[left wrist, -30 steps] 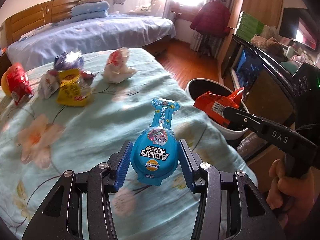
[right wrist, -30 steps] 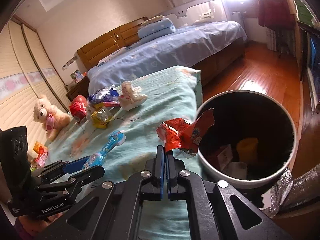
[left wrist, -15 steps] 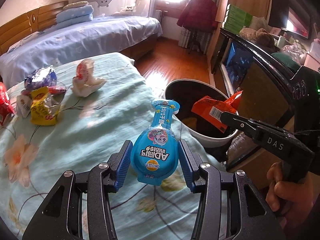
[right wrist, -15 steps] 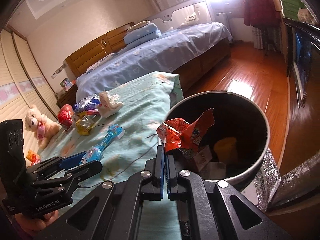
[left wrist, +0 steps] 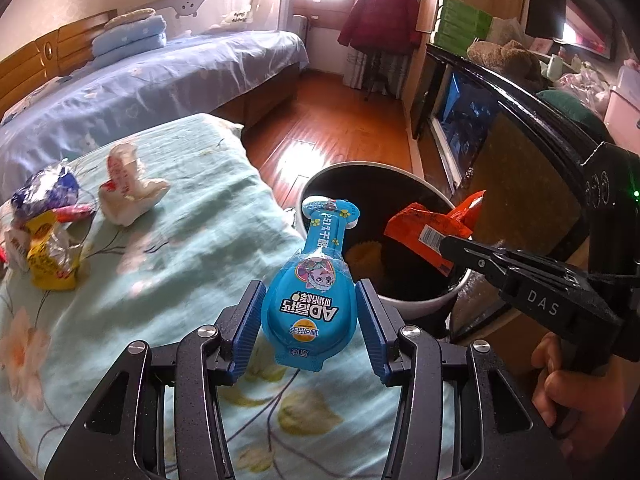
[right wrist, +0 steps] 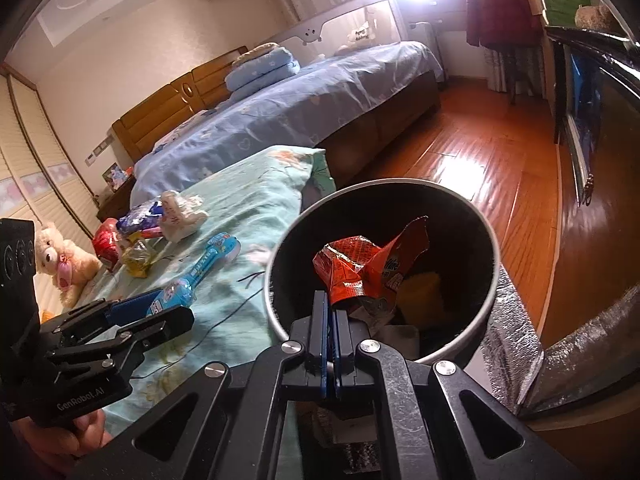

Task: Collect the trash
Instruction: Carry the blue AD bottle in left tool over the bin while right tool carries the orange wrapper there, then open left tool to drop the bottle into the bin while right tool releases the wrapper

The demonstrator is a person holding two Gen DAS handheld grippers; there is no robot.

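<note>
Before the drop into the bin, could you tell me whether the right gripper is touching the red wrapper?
Touching. The right wrist view shows the right gripper with its jaws shut on the lower edge of the red wrapper, which hangs over the bin.

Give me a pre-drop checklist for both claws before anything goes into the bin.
1. Right claw gripping the red wrapper: ok, jaws pinched shut on its lower edge.
2. Red wrapper over the bin opening: ok in the right wrist view.
3. Left claw gripping the blue pouch: ok, blue pads press both sides of its round base.
4. Blue pouch over the bin: not ok, only its narrow top overlaps the rim; the base is still above the bedspread.
5. Room left in the bin: ok, a yellow item and scraps lie low inside.
6. Bedspread cleared: not ok, several wrappers remain.
</note>
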